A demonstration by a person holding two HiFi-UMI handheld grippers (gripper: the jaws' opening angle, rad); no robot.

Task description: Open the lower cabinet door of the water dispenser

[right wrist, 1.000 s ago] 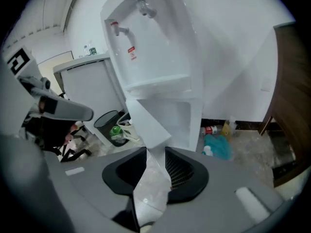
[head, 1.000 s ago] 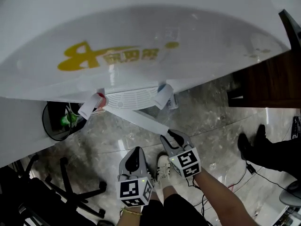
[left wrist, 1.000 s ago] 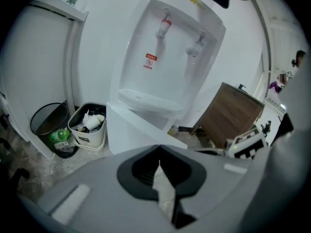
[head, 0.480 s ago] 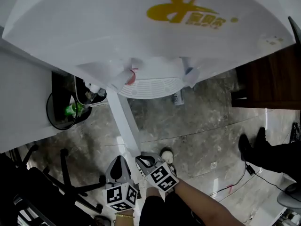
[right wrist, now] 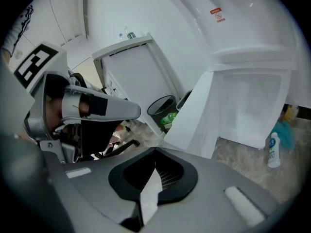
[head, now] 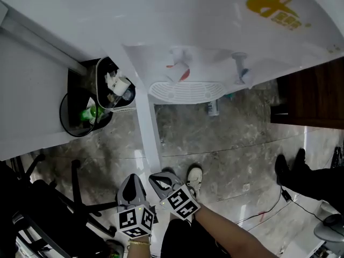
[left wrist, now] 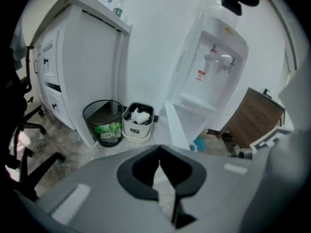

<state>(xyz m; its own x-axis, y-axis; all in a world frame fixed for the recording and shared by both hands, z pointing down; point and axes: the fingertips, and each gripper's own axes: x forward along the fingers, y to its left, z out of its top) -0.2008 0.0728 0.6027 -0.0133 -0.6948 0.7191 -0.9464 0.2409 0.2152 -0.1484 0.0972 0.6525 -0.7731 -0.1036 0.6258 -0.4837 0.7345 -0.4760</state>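
Note:
The white water dispenser (head: 215, 26) stands ahead, and its lower cabinet door (head: 148, 138) is swung wide open, seen edge-on as a white strip reaching toward me. The open cabinet (right wrist: 248, 106) shows beside the door (right wrist: 192, 115). My right gripper (head: 157, 177) hangs just short of the door's free edge, shut with nothing between its jaws (right wrist: 155, 150). Beside it on the left, my left gripper (head: 132, 180) is also shut and empty (left wrist: 159, 148). The door (left wrist: 176, 127) lies beyond its tips, untouched. The left gripper (right wrist: 136, 111) also shows in the right gripper view.
A black mesh bin (head: 80, 114) and a small white bin (head: 115, 93) stand left of the door by a white cupboard (left wrist: 82, 67). A bottle (head: 213, 108) stands on the floor under the dispenser. An office chair base (head: 75, 203) is at lower left, dark wooden furniture (head: 312, 95) at right.
The door has swung from nearly closed to wide open. Both grippers have drawn back and leftward, and the right one has come off the door's edge.

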